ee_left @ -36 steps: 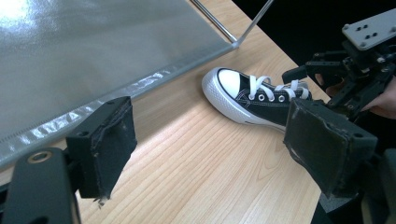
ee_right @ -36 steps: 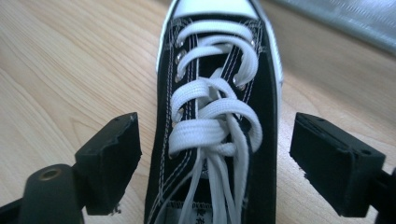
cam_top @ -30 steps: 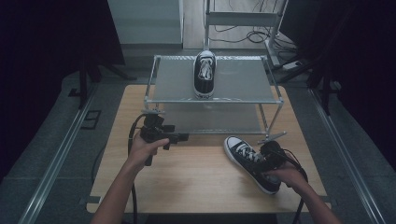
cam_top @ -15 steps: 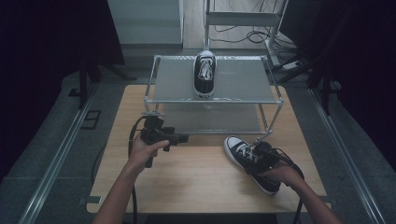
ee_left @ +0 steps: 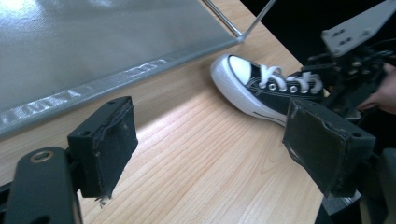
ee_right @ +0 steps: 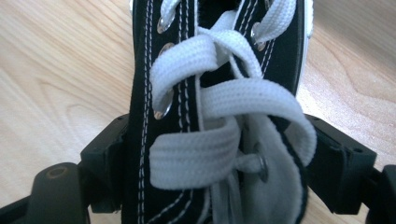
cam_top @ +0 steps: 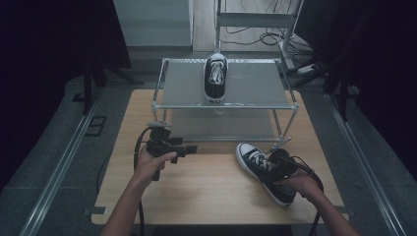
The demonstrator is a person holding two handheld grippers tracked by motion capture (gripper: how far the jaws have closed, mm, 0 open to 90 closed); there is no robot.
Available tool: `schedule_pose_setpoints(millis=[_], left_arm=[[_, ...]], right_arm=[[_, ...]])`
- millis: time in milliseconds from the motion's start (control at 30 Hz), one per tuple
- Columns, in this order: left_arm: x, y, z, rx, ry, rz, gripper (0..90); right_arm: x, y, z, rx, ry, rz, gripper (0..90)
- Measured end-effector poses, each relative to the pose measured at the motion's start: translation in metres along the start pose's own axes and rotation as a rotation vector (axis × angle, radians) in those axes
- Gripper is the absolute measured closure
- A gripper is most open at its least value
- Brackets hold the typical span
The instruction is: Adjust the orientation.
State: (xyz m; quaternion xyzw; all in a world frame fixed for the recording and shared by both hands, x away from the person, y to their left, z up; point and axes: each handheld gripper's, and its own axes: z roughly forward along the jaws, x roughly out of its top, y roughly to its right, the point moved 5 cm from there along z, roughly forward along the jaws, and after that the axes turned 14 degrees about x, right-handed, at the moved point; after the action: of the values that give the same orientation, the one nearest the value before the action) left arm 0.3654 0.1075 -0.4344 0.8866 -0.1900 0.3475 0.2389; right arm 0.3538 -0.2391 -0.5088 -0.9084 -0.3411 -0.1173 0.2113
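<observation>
Black canvas sneaker: lies on the table at my right, in front of the rack's right foot, sole down as far as I can judge.
Long axis: runs on a diagonal, white toe cap toward the rack and my left, heel toward me and the right edge.
Right hand-held gripper: straddles the laced throat of this sneaker; its two jaws press the canvas sides, so I judge it gripping the shoe.
Nearer hand: my right, already on the shoe.
Left hand-held gripper: held above the table well apart from the shoe, pointing across at it; its jaws stand wide with nothing between them.
Second sneaker: on the top shelf of the wire rack, toe toward me, long axis front to back.
Count: two sneakers, one rack with two shelves, two hand-held grippers.
</observation>
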Motion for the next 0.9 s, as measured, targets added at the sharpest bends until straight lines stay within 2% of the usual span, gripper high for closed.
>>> schedule_pose_setpoints(millis=[367, 467, 700, 900], left_arm=[[-0.018, 0.0, 0.012, 0.02, -0.022, -0.009, 17.5], [-0.022, 0.001, 0.017, 0.031, -0.03, -0.005, 17.5], [-0.026, 0.003, 0.026, 0.027, -0.053, 0.003, 17.5], [-0.028, 0.005, 0.027, 0.022, -0.053, -0.002, 17.5]], right_arm=[[0.01, -0.022, -0.025, 0.079, 0.102, -0.027, 20.3], [0.014, -0.024, -0.033, 0.073, 0.128, -0.032, 20.4], [0.019, -0.031, -0.052, 0.091, 0.182, -0.044, 20.5], [0.024, -0.037, -0.07, 0.091, 0.223, -0.056, 20.7]])
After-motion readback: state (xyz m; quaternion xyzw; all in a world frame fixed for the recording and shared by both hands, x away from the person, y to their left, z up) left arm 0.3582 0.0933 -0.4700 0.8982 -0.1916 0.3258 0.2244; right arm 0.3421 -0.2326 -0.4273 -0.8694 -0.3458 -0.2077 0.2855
